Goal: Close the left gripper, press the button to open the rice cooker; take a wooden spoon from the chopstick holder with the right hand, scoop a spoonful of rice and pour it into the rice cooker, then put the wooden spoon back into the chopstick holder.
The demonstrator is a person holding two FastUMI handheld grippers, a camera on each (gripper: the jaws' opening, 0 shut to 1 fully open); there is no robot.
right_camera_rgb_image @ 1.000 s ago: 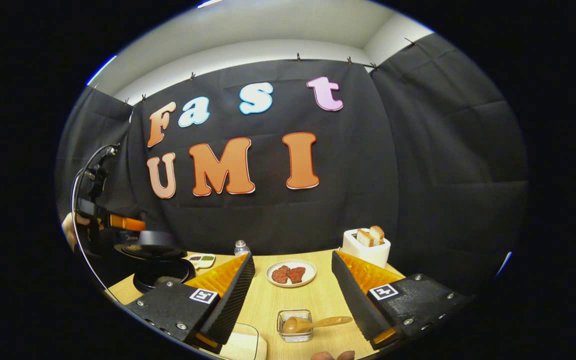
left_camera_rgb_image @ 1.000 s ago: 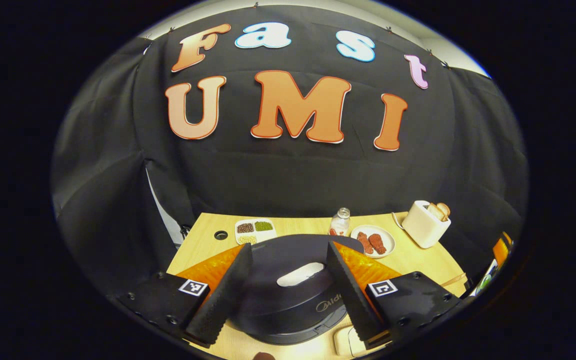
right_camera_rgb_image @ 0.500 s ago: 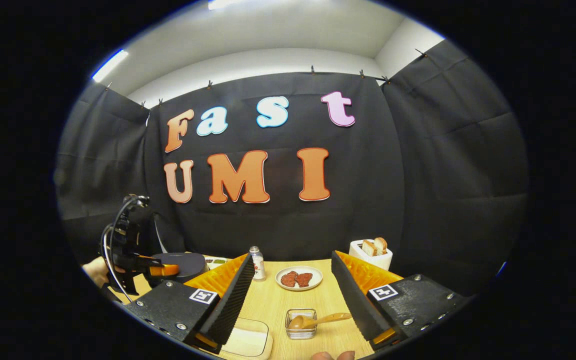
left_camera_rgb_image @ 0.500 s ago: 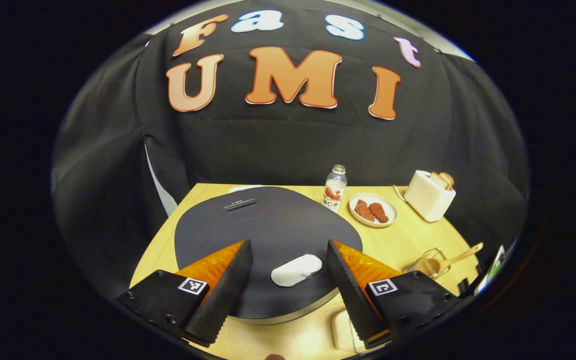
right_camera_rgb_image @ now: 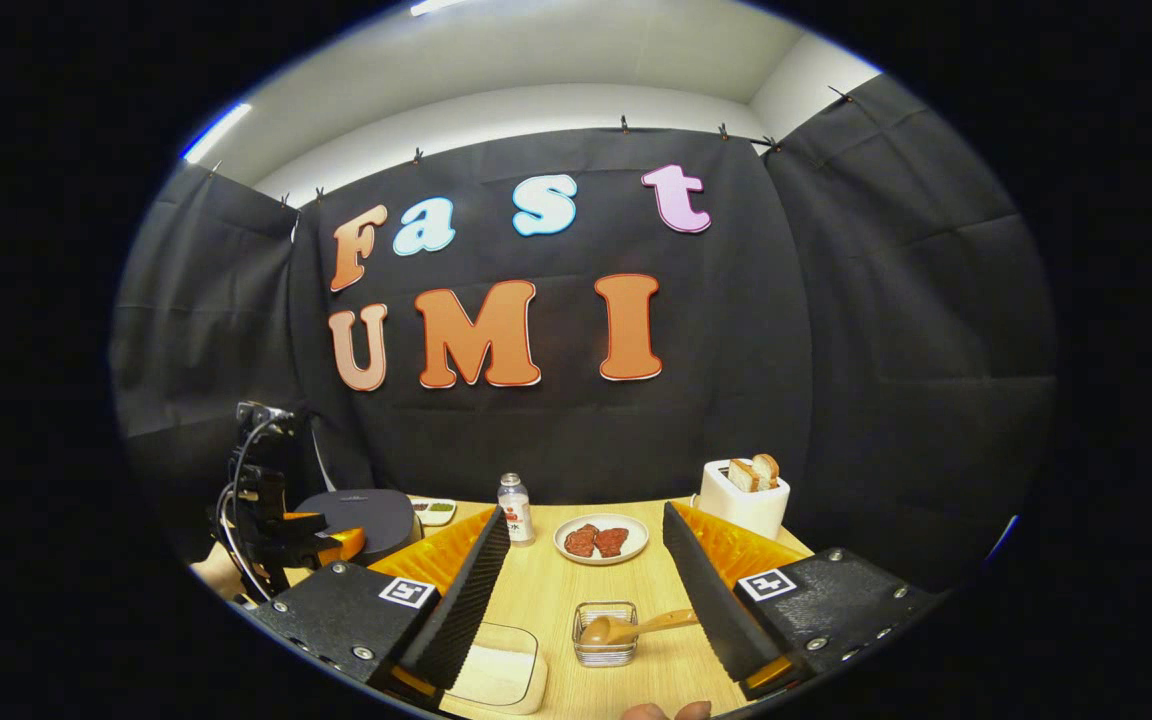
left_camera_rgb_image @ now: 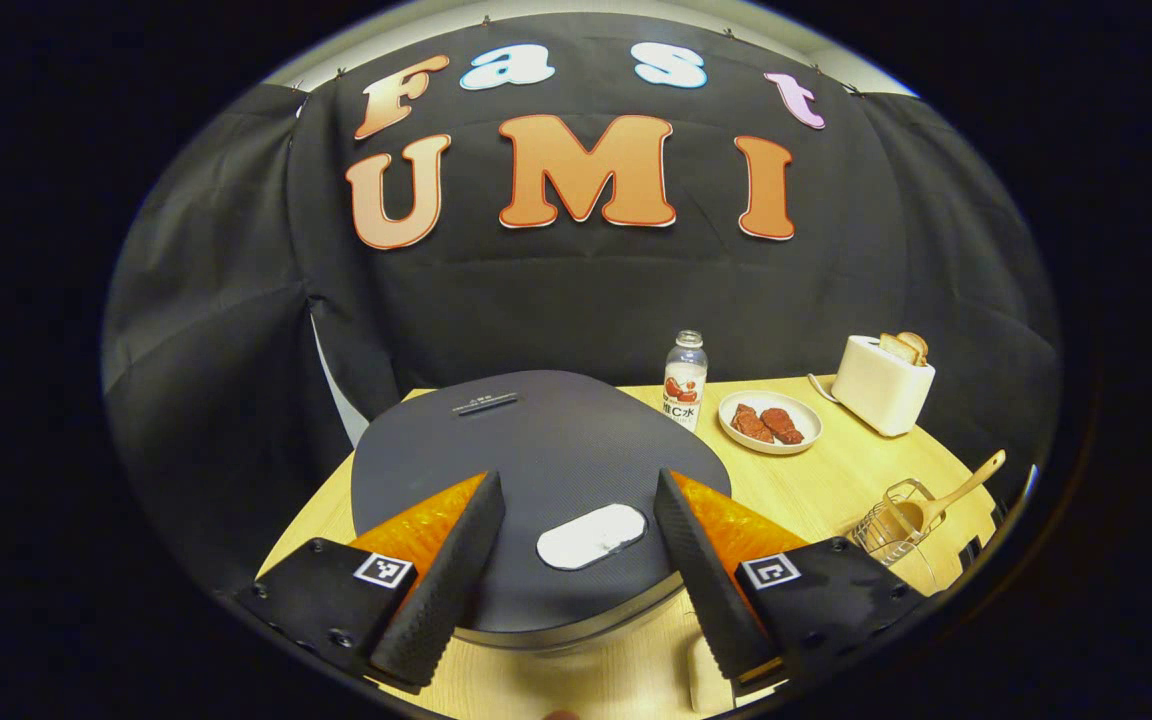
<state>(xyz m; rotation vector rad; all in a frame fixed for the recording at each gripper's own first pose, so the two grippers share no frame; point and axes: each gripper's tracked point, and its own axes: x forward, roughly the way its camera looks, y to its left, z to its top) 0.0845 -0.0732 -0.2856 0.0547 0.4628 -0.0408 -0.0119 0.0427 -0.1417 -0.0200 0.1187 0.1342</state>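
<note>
The dark grey rice cooker (left_camera_rgb_image: 536, 450) stands with its lid down, and the pale oval button (left_camera_rgb_image: 591, 535) is at the lid's near edge. My left gripper (left_camera_rgb_image: 576, 590) is open and hovers just before the lid, with the button showing between its fingers. A wire chopstick holder (left_camera_rgb_image: 891, 525) at the right holds the wooden spoon (left_camera_rgb_image: 951, 492). In the right gripper view my right gripper (right_camera_rgb_image: 586, 610) is open, a short way back from the holder (right_camera_rgb_image: 606, 635) and the spoon (right_camera_rgb_image: 641, 627). A clear box of rice (right_camera_rgb_image: 496, 675) lies by its left finger. The left gripper (right_camera_rgb_image: 311, 535) shows beside the cooker (right_camera_rgb_image: 361, 512).
On the wooden table (left_camera_rgb_image: 816, 480) behind the cooker stand a small bottle (left_camera_rgb_image: 684, 380), a plate of meat pieces (left_camera_rgb_image: 769, 422) and a white toaster (left_camera_rgb_image: 881, 385) with bread. A small tray of beans (right_camera_rgb_image: 433, 510) sits at the back beside the cooker.
My left gripper has risen from low in front of the cooker to over the lid's near edge. The right gripper drew back a little. Both stay open.
</note>
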